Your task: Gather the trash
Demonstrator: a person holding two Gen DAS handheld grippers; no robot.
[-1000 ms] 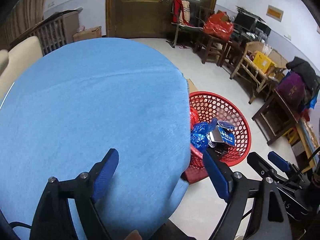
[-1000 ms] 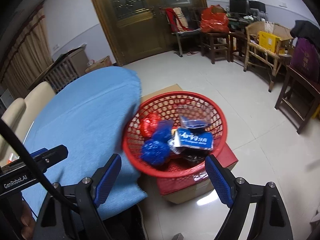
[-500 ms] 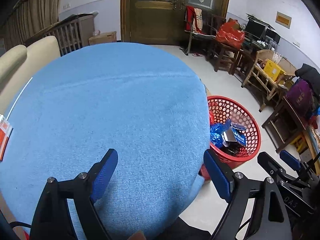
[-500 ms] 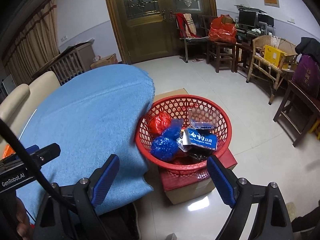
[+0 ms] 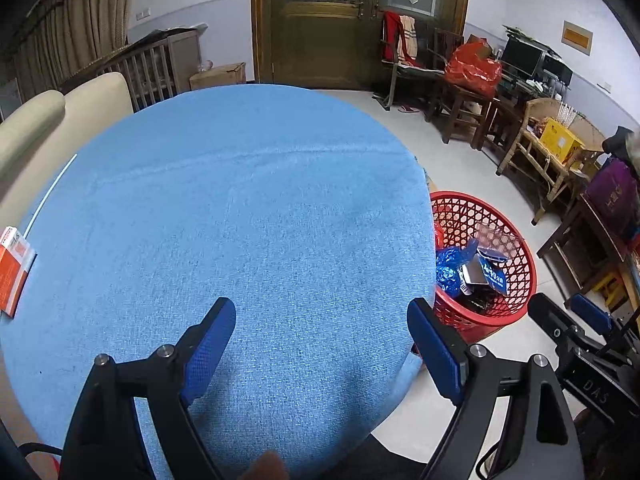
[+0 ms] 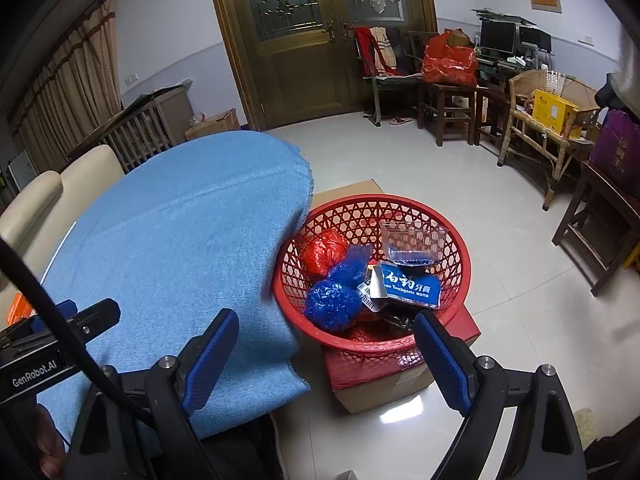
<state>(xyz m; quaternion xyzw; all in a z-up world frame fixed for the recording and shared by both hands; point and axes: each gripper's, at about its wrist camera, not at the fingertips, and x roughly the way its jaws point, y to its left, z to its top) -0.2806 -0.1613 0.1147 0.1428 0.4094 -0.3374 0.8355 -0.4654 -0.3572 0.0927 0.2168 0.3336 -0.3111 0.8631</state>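
Note:
A red basket (image 6: 456, 236) sits on a cardboard box (image 6: 384, 388) right of the round table with a blue cloth (image 5: 240, 220). It holds blue crumpled bags (image 6: 332, 304), a red bag (image 6: 324, 252), a blue toothpaste box (image 6: 408, 286) and a clear plastic tub (image 6: 412, 242). The basket also shows in the left wrist view (image 5: 516, 240). My left gripper (image 5: 320, 340) is open and empty above the table's near edge. My right gripper (image 6: 326, 354) is open and empty, above the basket's near rim. An orange box (image 5: 12, 272) lies at the table's left edge.
A cream sofa (image 5: 52, 120) stands left of the table. Wooden chairs (image 6: 452, 108), a wicker chair (image 6: 548, 128) and dark stools (image 6: 600, 220) line the right wall. A wooden door (image 6: 316, 36) is at the back. Tiled floor (image 6: 500, 280) lies right of the basket.
Both grippers have drawn back and risen, so more of the table shows. The left view has swung left; the orange box has come into view. Both stay open.

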